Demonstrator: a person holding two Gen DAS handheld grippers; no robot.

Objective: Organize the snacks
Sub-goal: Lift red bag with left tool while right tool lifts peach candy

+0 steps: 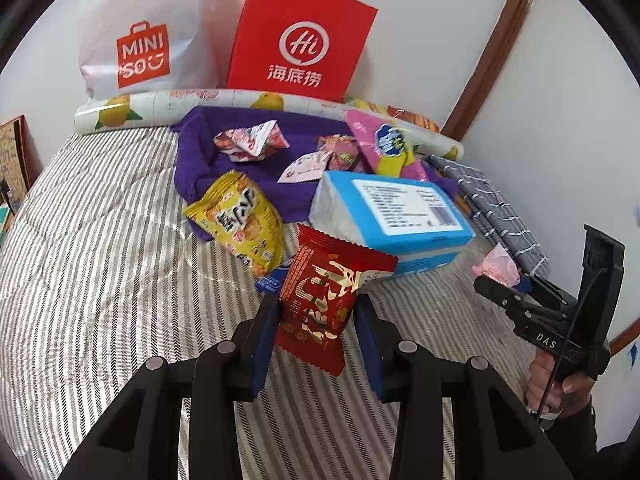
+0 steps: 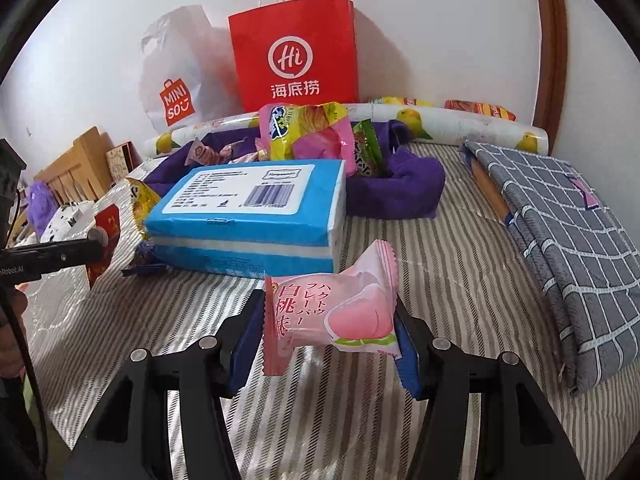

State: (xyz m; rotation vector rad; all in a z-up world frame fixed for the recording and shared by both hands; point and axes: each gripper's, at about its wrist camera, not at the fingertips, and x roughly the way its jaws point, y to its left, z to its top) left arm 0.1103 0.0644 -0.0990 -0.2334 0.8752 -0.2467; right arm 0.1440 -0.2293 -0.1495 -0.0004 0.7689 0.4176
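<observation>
Striped bedcover [image 1: 100, 264]: grey and white, fills the lower part of both views; its edges run out of frame.
Wall bags: a white MINISO plastic bag [image 1: 144, 36] and a red Haidilao paper bag [image 2: 294, 56] stand upright against the wall; the red bag's foot is hidden behind a rolled lemon-print sheet [image 1: 192, 102].
Grey checked cloth [image 2: 560, 240]: folded at the right, something tan under its near edge (what it is I cannot tell).
Purple towel [image 1: 208, 148]: rumpled, small pink wrappers lying on it, print too small to read; its right part is covered by the tissue pack.
Blue tissue pack [image 2: 256, 216]: lies on the bedcover, label up, label text unreadable.
Yellow snack bag [image 1: 240, 220]: just left of the tissue pack, in the right wrist view mostly hidden behind it.
Pink-and-yellow snack bag [image 2: 304, 132]: behind the pack, leaning over the towel.
Left gripper [image 1: 316, 320]: clamped on a red snack packet [image 1: 320, 300], pads pressing both sides, packet upright above the bedcover.
Right gripper [image 2: 330, 332]: clamped on a pink peach-flavour packet [image 2: 332, 312], held clear of the cover, near the pack's front.
Person's hand [image 1: 556, 380]: partly cut off at the frame edge, gripping the right tool.
</observation>
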